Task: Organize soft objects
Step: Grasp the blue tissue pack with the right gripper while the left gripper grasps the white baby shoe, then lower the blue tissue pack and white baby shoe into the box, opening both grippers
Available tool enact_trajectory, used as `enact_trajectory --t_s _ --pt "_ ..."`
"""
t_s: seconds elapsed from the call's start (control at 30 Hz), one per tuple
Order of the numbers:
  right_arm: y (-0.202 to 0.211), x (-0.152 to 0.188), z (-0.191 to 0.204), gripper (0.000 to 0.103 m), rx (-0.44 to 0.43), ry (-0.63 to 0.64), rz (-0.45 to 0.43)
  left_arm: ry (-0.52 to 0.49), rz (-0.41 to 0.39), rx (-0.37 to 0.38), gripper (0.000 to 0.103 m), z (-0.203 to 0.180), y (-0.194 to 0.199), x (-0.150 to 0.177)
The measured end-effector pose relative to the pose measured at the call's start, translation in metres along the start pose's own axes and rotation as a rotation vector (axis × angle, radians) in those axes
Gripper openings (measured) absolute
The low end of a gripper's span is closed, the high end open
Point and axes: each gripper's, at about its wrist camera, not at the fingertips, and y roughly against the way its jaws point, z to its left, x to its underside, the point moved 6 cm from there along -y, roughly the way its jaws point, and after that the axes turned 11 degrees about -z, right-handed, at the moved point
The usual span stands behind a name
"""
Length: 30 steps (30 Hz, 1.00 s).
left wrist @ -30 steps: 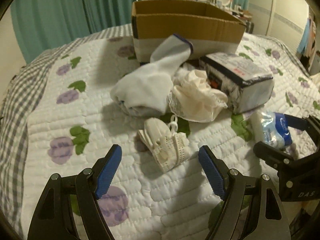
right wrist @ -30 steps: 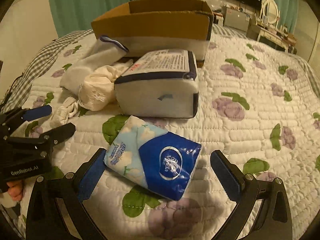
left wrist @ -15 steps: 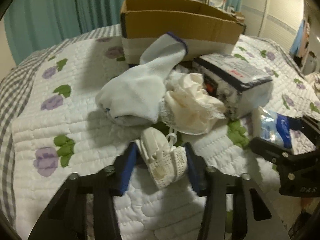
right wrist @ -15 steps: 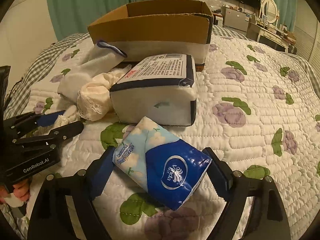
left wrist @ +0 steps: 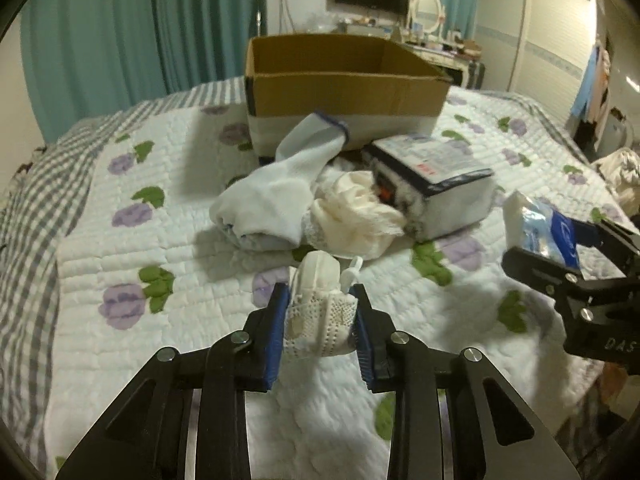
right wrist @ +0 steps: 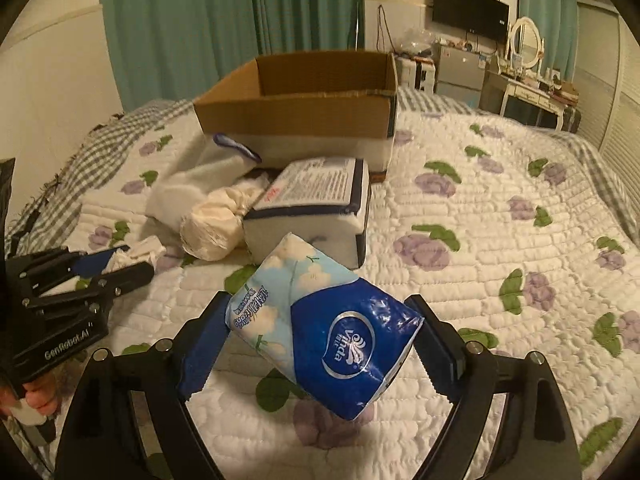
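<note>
My left gripper (left wrist: 320, 316) is shut on a small white knitted baby shoe (left wrist: 320, 312) and holds it above the quilt. My right gripper (right wrist: 320, 336) is shut on a blue and white tissue pack (right wrist: 332, 328), lifted off the bed; it also shows in the left wrist view (left wrist: 540, 228). An open cardboard box (left wrist: 344, 88) stands at the back of the bed. In front of it lie a white sock (left wrist: 276, 188), a cream lace cloth (left wrist: 356, 216) and a large wrapped tissue pack (left wrist: 436, 184).
The bed has a white quilt with purple flowers (right wrist: 500, 220) and a grey checked edge (left wrist: 28, 260) on the left. Green curtains (left wrist: 120, 32) hang behind. A dresser with a mirror and TV (right wrist: 520, 64) stands at the back right.
Both grippers closed: the left on the baby shoe, the right on the blue tissue pack. Both have lifted their objects off the quilt.
</note>
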Motion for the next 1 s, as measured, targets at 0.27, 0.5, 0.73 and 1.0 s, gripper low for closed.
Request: enact_trajectory --t_s 0.27,0.5,0.73,1.0 --pt "0.033 -0.035 0.002 0.086 -0.018 0.001 -0.104 -0.005 -0.053 -0.007 0.029 -0.008 0.035 -0.019" --pt "0.041 -0.109 -0.007 0.086 -0.042 0.024 -0.224 -0.036 -0.159 -0.023 0.029 -0.011 0.050 -0.075" --pt "0.022 -0.198 -0.011 0.086 -0.060 0.090 -0.327 -0.069 -0.255 -0.032 0.029 -0.009 0.030 -0.148" --pt "-0.046 -0.257 -0.010 0.086 -0.094 0.100 -0.332 -0.067 -0.259 -0.046 0.029 0.003 -0.037 -0.207"
